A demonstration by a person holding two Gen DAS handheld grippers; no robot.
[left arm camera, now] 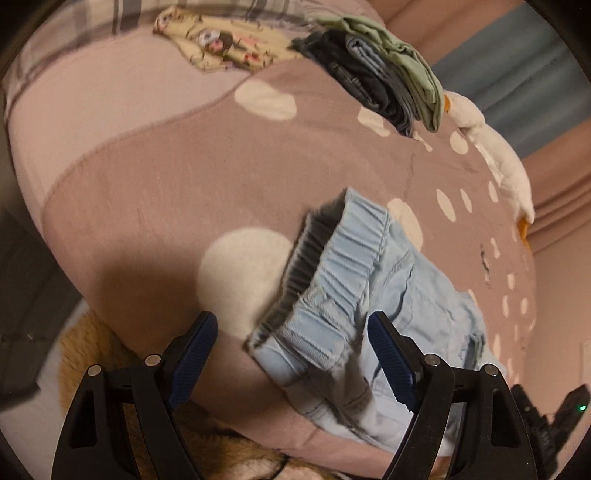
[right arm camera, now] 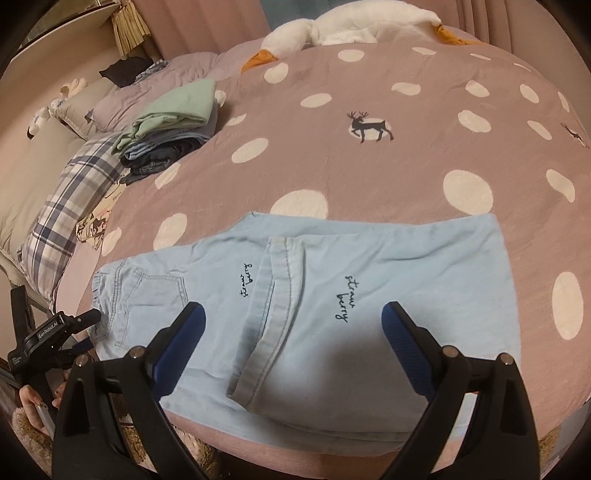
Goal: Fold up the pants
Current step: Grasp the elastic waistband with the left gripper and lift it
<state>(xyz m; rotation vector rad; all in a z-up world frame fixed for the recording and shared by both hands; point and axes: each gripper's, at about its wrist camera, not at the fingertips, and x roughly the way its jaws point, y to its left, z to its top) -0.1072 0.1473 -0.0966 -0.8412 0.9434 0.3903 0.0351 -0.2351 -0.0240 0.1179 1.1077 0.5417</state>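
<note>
Two black grippers with blue ribbed pads hang over a mauve bedspread (right arm camera: 369, 177) dotted with cream spots and small dark deer. Bare cover stretches broadly beyond the pants in both views. At its far side lie a stack of folded clothes (right arm camera: 173, 129), green on top of blue and dark denim, and a white plush goose with an orange beak (right arm camera: 295, 33). Plaid and printed pillows (right arm camera: 74, 192) sit beside the stack. The bed's near edge runs just under the grippers.

Pale blue cotton pants with an elastic waistband (right arm camera: 332, 295) lie flat on the cover close to that near edge, legs folded one over the other, "straw berry" stitched in dark thread on each leg, a cuffed hem pointing toward the camera.

The right gripper (right arm camera: 291, 325) stands with its jaws spread wide above the legs, the cuffed hem below the gap, pads pressing nothing.

The left gripper (left arm camera: 291, 332) also has its jaws wide apart, over the gathered waistband end (left arm camera: 332, 258). A corner of the band lies below the gap, the pads clear of it. In the right view it shows at the pants' waist end, a hand (right arm camera: 33, 402) holding its grip.
</note>
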